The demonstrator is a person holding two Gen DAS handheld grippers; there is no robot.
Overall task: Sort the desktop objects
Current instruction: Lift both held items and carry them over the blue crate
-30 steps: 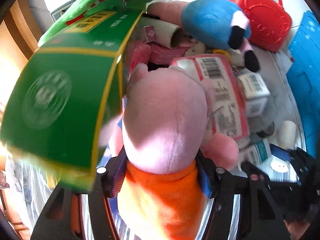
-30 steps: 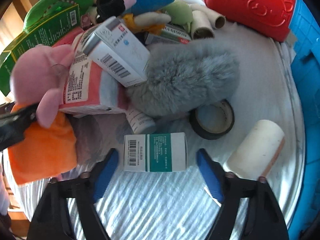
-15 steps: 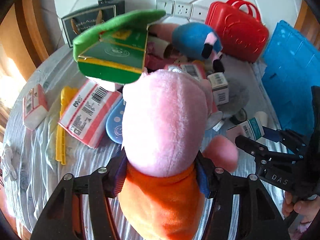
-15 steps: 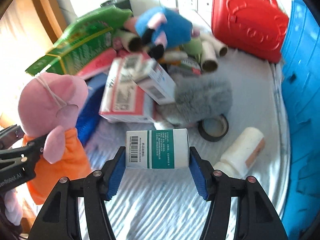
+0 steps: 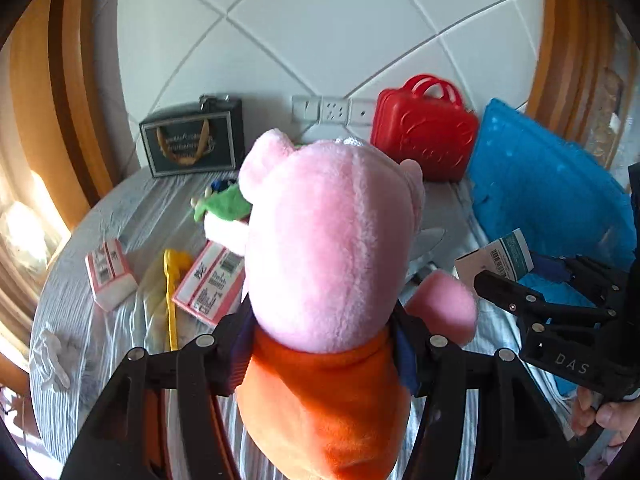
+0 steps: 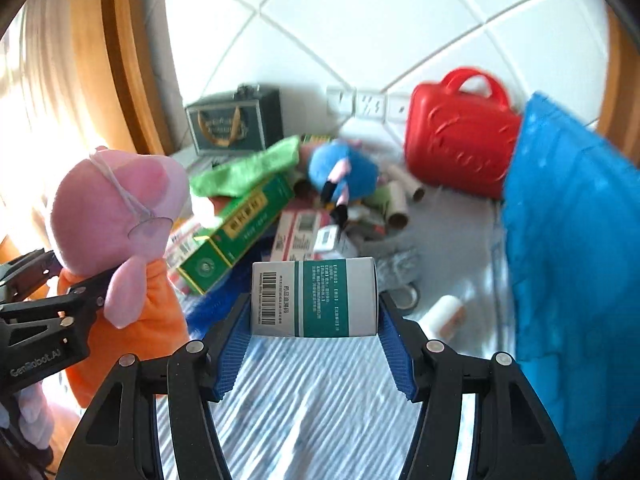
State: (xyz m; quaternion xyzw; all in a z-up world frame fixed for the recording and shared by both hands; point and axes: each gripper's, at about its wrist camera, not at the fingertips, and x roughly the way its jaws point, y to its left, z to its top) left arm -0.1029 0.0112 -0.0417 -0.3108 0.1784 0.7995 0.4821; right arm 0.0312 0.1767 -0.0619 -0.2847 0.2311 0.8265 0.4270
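Left to right, with the red case point(image 6: 460, 136) at the back of the desk point(image 6: 320, 400) as landmark. The left claw point(image 5: 320, 344) is closed on a pink pig plush point(image 5: 328, 240) in an orange dress, gripped at the neck, its long axis upright, held above the desk well left of the red case. The right claw point(image 6: 314, 320) is closed on a white-and-teal medicine box point(image 6: 314, 298), long axis crosswise between the jaws, raised in front of the red case. The blue bin point(image 6: 572, 248) stands just right of the red case; judged from this, the right claw lies nearer it, the left claw farther, across the heap of unsorted items.
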